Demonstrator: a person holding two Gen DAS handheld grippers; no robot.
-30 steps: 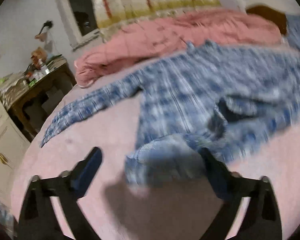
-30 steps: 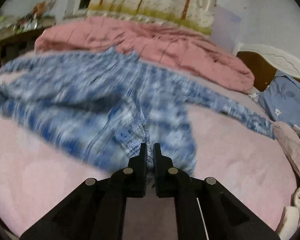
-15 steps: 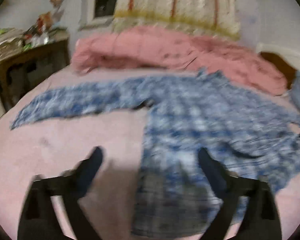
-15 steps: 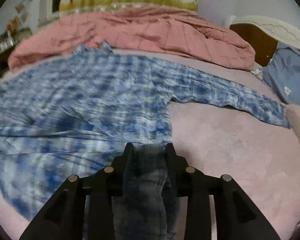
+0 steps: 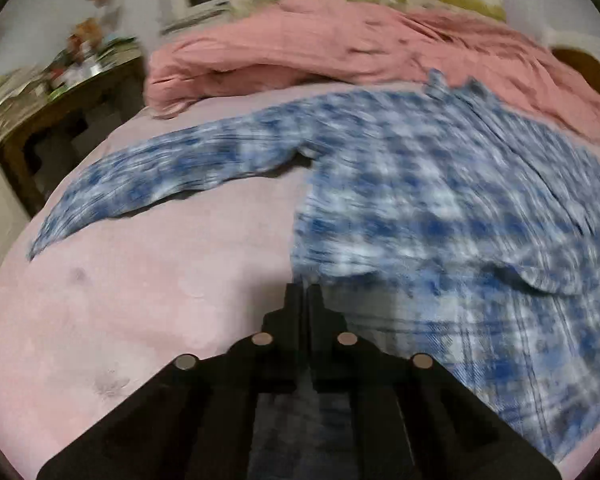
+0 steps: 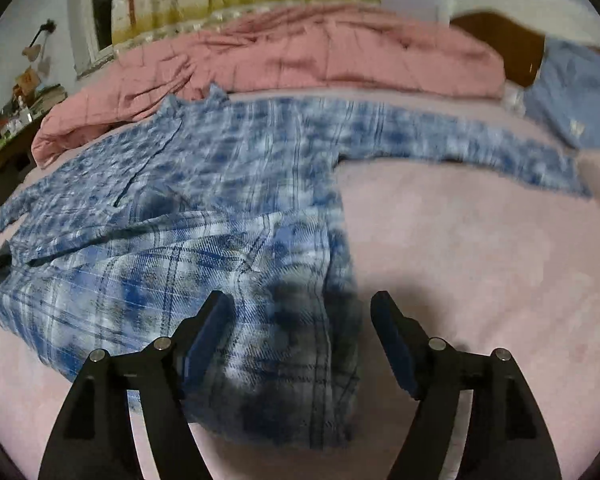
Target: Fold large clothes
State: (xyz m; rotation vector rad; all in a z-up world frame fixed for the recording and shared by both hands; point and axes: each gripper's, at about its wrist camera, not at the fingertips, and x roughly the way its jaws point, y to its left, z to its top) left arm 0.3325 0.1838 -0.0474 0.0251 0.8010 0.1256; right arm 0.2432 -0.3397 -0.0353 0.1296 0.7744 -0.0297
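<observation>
- The plaid shirt (image 5: 440,200) lies spread on the pink bed (image 5: 140,300), sleeves out to both sides, hem nearest.
- The left claw (image 5: 305,300) is pressed together; hem cloth shows behind its tips, but whether it is pinched I cannot tell.
- The right claw (image 6: 300,320) has just been opening and stands spread over the hem corner, gripping nothing.
- Before lifting, both claws should likely grip matching hem corners, so the fold runs straight.

no readable text, labels, or numbers

Left tongs (image 5: 305,294) pinched (right tongs (image 6: 300,312) spread)
</observation>
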